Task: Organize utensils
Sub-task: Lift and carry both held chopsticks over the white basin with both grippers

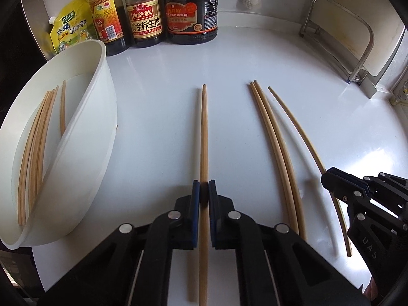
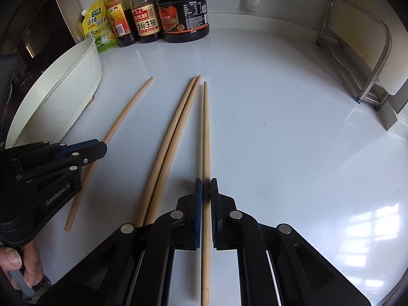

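Left gripper (image 1: pixel 204 191) clamped on single bamboo chopstick (image 1: pixel 204 132); white holder (image 1: pixel 86 117) to its left. Right gripper (image 2: pixel 206 191) clamped on outermost chopstick (image 2: pixel 206 127); chopstick pair (image 2: pixel 176 127) between grippers.

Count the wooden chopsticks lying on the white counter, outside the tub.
4: one in the left tongs, one in the right tongs, and a touching pair between them. None seem hidden.

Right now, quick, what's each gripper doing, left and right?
Left gripper: shut on the leftmost chopstick on the counter.
Right gripper: shut on the rightmost chopstick, beside the loose pair.
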Demonstrator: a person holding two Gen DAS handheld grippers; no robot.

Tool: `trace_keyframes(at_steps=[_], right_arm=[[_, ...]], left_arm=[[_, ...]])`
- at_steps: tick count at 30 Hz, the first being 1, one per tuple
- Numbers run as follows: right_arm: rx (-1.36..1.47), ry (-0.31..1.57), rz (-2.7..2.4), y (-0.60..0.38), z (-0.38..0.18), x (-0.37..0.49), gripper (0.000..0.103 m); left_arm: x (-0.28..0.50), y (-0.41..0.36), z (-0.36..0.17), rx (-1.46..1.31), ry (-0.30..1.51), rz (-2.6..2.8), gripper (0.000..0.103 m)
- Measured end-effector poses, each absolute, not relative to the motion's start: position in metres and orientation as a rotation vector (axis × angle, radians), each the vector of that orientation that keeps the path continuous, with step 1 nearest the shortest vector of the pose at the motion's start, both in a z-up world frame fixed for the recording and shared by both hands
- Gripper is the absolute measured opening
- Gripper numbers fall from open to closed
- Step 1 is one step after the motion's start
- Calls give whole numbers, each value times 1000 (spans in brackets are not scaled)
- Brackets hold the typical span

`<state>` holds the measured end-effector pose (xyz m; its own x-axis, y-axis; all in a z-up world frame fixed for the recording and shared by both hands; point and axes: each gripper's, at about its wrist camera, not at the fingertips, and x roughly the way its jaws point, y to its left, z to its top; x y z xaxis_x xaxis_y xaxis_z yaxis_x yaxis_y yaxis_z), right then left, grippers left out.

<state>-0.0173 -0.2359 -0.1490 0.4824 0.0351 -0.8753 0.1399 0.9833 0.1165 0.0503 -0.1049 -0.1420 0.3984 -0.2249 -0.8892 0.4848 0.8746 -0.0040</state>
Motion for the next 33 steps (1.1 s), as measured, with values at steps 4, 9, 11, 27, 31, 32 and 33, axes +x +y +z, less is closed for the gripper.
trace_keyframes(at_steps=[4, 9, 11, 27, 31, 32, 33], right_arm=[[195, 1045, -65, -237, -137, -19, 6], [200, 1019, -65, -236, -120, -20, 6], [199, 1010, -63, -234, -114, -21, 6], [189, 906, -34, -208, -48, -4, 6], [177, 888, -7, -190, -34, 10, 6], [172, 882, 1, -185, -31, 13, 6], [168, 876, 12, -179, -28, 17, 6]], left_arm=[[49, -105, -130, 276, 1061, -476, 7], [48, -104, -113, 280, 1038, -494, 7], [48, -102, -105, 281, 1027, -499, 7], [60, -66, -32, 233, 909, -526, 7], [67, -45, -18, 214, 885, -505, 7], [68, -38, -14, 207, 875, -497, 7], [70, -32, -9, 201, 865, -489, 7]])
